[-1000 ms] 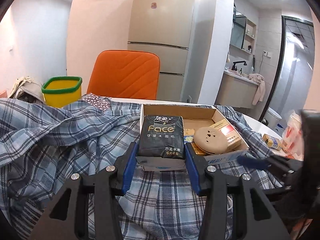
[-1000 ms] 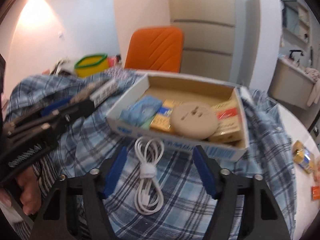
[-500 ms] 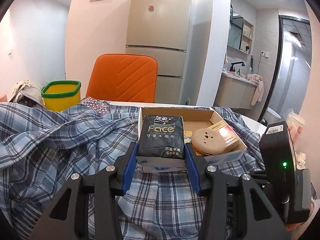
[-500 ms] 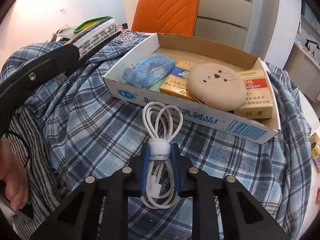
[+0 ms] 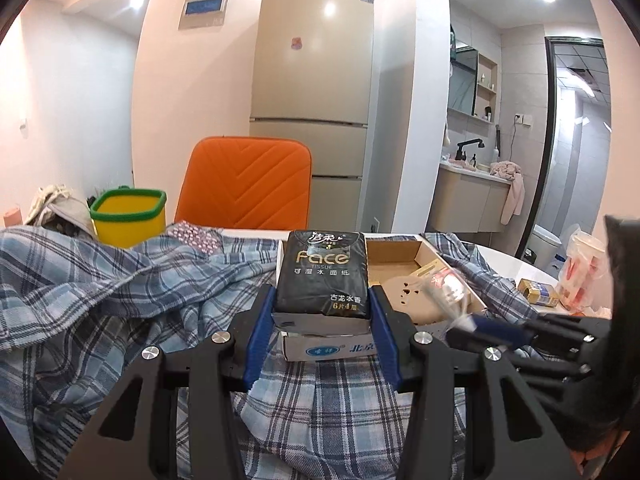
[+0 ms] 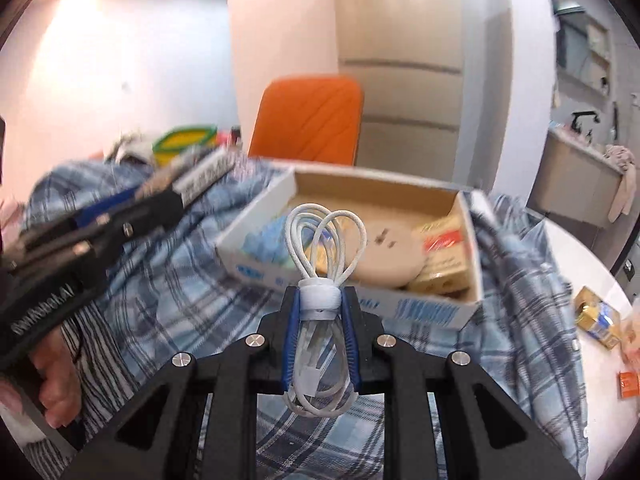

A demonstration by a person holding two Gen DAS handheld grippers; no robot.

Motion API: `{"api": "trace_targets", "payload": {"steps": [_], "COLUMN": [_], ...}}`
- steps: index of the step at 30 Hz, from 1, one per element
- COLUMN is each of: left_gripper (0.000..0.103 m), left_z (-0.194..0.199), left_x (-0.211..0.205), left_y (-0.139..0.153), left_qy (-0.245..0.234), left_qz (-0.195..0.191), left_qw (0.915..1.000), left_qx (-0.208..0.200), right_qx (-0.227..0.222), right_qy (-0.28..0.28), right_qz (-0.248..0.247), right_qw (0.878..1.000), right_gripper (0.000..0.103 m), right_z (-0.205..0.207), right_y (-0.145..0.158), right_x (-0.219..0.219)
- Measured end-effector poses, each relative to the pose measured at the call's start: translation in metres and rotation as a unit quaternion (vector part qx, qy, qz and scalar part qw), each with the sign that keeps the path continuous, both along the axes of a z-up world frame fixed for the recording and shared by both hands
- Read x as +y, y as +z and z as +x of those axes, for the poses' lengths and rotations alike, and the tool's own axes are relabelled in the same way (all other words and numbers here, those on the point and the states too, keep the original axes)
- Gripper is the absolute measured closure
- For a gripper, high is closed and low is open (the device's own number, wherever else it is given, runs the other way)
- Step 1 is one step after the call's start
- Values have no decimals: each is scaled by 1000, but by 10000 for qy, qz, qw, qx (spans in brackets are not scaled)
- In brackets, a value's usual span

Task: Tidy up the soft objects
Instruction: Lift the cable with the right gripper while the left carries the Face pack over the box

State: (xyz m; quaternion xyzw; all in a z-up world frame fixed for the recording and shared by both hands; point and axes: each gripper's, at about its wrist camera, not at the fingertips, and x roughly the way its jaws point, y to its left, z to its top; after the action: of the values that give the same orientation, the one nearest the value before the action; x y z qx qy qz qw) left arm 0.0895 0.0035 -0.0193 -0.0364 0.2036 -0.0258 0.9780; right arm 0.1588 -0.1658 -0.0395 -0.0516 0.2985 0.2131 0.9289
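My left gripper (image 5: 322, 308) is shut on a black tissue pack (image 5: 322, 276) marked "Face" and holds it above the near left corner of a shallow cardboard box (image 5: 332, 346). My right gripper (image 6: 319, 300) is shut on a coiled white cable (image 6: 324, 248) and holds it in the air in front of the box (image 6: 360, 304). The box holds a blue soft pack (image 6: 260, 246), a beige round disc (image 6: 394, 250) and yellow cartons (image 6: 444, 256). The left gripper with its tissue pack (image 6: 204, 172) shows at the left of the right wrist view.
A blue plaid shirt (image 5: 120, 292) covers the table under the box. An orange chair (image 5: 248, 184) and a yellow bin with a green rim (image 5: 128, 216) stand behind. Small packets (image 6: 596, 320) lie on the white table (image 6: 576, 256) at the right.
My right gripper closed on the white cable and lifted it off the shirt. My left gripper raised the tissue pack slightly and still holds it.
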Motion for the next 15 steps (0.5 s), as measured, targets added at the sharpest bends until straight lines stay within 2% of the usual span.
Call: {"api": "trace_targets", "payload": {"steps": [8, 13, 15], "left_gripper": [58, 58, 58], "left_z": [-7, -6, -5], "left_x": [-5, -7, -11], "left_y": [7, 21, 27], "left_qy": [80, 98, 156], "left_qz": [194, 305, 480], "left_qw": [9996, 9986, 9974], "left_qx": [-205, -413, -515], "right_qx": [-341, -724, -874], "right_qy": [-104, -381, -405], "right_qz": [69, 189, 184], "right_qw": [9993, 9965, 9952], "right_gripper": [81, 81, 81], "right_z": [-8, -12, -13], "right_y": [13, 33, 44], "right_x": [-3, -15, -17]}}
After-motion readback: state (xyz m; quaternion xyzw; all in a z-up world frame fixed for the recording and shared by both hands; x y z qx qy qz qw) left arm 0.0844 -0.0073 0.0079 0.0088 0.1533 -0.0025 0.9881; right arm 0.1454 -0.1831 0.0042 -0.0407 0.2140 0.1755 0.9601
